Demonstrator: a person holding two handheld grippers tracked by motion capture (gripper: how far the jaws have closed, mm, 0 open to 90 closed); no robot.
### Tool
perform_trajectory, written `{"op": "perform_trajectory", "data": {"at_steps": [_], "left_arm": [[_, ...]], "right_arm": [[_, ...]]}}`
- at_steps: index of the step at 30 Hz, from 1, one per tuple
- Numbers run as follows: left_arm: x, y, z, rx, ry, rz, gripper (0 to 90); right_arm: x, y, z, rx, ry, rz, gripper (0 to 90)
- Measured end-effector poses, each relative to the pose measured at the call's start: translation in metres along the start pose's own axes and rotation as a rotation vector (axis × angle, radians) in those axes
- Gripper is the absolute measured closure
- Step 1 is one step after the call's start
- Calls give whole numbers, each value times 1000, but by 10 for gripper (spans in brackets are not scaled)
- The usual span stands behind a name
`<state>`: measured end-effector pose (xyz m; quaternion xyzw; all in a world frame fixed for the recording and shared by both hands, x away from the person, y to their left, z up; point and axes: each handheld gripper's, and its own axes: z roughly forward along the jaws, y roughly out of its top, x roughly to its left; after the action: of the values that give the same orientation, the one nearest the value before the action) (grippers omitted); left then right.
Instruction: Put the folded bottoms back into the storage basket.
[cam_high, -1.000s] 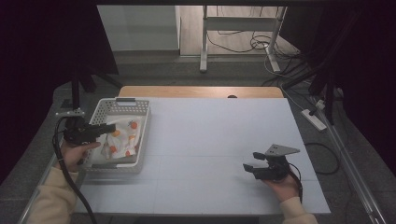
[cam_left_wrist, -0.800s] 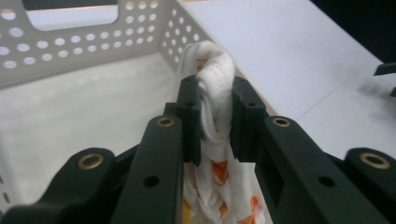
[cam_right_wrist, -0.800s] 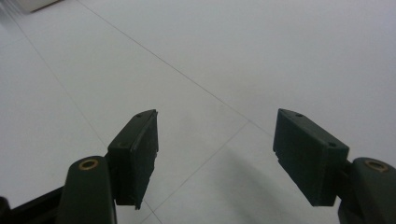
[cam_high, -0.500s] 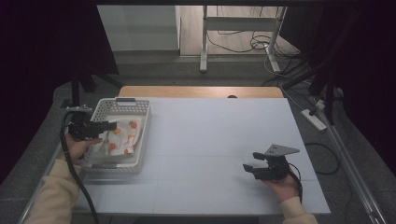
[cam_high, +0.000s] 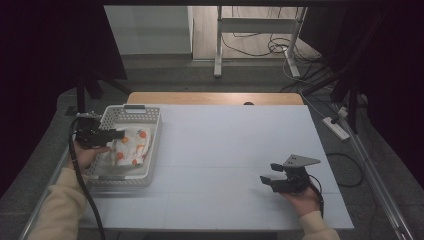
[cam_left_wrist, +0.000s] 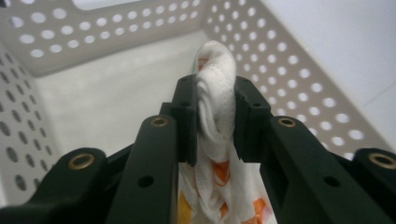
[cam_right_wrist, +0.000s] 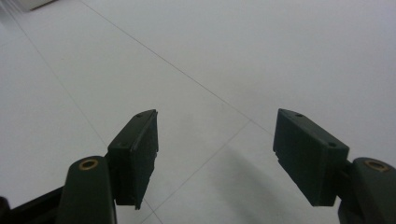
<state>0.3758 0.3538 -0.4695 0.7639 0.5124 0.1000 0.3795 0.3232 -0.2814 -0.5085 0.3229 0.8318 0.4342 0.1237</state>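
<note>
High view: we see a white table (cam_high: 235, 150) with a perforated white basket (cam_high: 150, 150) at its left edge. Inside the basket lies a white cloth (cam_high: 131, 150) printed with orange and red spots, bunched toward the basket's right wall. The left gripper (cam_high: 117, 134) reaches in over the basket's left rim, held level by the left hand (cam_high: 86, 154), its tip at the near-left part of the cloth. A black cable trails from it toward the bottom edge.

Left gripper view: we note a thick fold of the cloth (cam_left_wrist: 215, 107) squeezed between the two black jaws, both pads pressing on its sides, the rest of the fabric hanging below with orange print showing. The jaws have just been easing apart a little, yet the fold sits pinched between them. The basket's holed walls stand behind and to both sides; the floor of the basket beyond the fold is bare.

The right gripper (cam_high: 267, 181) rests well apart, low over the near-right part of the table, held by the right hand (cam_high: 300, 199), grey three-cornered plate on top.

Right gripper view: we record the right gripper's (cam_right_wrist: 215, 156) jaws spread wide, with bare table surface between them.
</note>
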Motion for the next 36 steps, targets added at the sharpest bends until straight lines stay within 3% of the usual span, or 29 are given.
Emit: {"op": "perform_trajectory", "data": {"at_steps": [4,12,15,18,30,36], "left_arm": [[0,2,3,11,19,2,707],[4,2,10,29,17,-19,646],[5,2,11,32,30,-26,575],[6,3,9,17,84,-33,365],[2,6,-5,-62,124,-20,240],[-3,6,-6,-68,95,-8,250]], "right_arm": [[0,0,0,1,0,-1,311],[0,0,0,1,0,0,311],[0,0,0,1,0,1,311],[0,0,0,1,0,0,311],[0,0,0,0,1,0,311],[0,0,0,-1,1,2,311]]}}
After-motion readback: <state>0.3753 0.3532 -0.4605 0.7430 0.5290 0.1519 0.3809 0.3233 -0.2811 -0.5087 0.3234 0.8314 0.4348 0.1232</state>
